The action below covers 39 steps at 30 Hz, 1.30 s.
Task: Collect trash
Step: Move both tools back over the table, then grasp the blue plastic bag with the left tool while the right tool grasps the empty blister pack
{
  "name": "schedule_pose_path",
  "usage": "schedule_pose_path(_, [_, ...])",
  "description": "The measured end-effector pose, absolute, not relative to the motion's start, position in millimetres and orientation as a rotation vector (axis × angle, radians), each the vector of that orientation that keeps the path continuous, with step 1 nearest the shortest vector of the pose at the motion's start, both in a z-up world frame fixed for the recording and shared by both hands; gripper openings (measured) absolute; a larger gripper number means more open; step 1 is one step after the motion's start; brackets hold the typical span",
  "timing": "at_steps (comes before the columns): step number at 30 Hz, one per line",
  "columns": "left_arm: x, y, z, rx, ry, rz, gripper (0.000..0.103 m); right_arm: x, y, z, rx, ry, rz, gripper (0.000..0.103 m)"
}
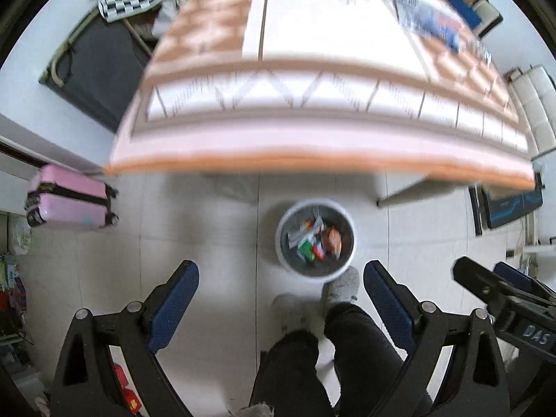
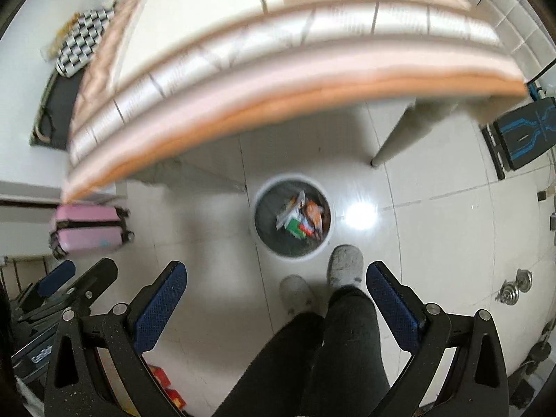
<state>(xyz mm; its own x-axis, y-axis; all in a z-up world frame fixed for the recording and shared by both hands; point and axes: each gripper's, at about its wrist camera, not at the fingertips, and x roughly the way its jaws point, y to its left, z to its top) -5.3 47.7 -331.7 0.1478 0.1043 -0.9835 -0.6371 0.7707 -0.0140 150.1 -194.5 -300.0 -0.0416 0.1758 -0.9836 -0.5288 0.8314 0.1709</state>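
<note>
A round white waste bin (image 1: 349,239) stands on the tiled floor below the table edge, with several colourful wrappers (image 1: 314,239) lying inside. It also shows in the right wrist view (image 2: 326,232), wrappers (image 2: 302,217) inside. My left gripper (image 1: 281,278) is open and empty, held high above the floor, pointing down near the bin. My right gripper (image 2: 276,279) is open and empty, likewise high above the bin. Each gripper shows at the edge of the other's view, the right one (image 1: 486,278) and the left one (image 2: 80,274).
A table with a pink-orange patterned cloth (image 1: 312,114) overhangs the far side, with blurred packets (image 1: 427,17) on top. The person's legs and grey slippers (image 1: 342,286) stand beside the bin. A pink suitcase (image 1: 69,201) lies left. A table leg (image 2: 392,139) stands right.
</note>
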Motion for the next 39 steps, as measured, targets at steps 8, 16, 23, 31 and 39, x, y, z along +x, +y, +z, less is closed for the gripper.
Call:
schedule_pose_path(8, [80.9,79.1,-290.8,-0.465,1.234,0.618,0.097,257.2,-172.3,-226.9,-0.230,1.393,0.562,0.103])
schedule_pose_path(16, [216.2,103.9,-286.3,-0.522,1.232,0.599,0.096,417.5,-168.0,-224.5,-0.116,1.385,0.481,0.103])
schedule_pose_path(23, [334.4,108.2,-305.6,-0.573,1.274,0.503,0.079,547.2,-165.5,-249.6,-0.061,1.408,0.426,0.093])
schedule_pose_path(31, [425.1,89.0,-339.7,-0.484,1.381,0.420,0.056,636.8,-154.7,-293.2,-0.041,1.475,0.404,0.080])
schedule_pose_path(39, [438.3,83.2,-354.6,-0.447,1.421,0.455,0.014,653.3,-114.7,-299.9,-0.303,1.412,0.513,0.081])
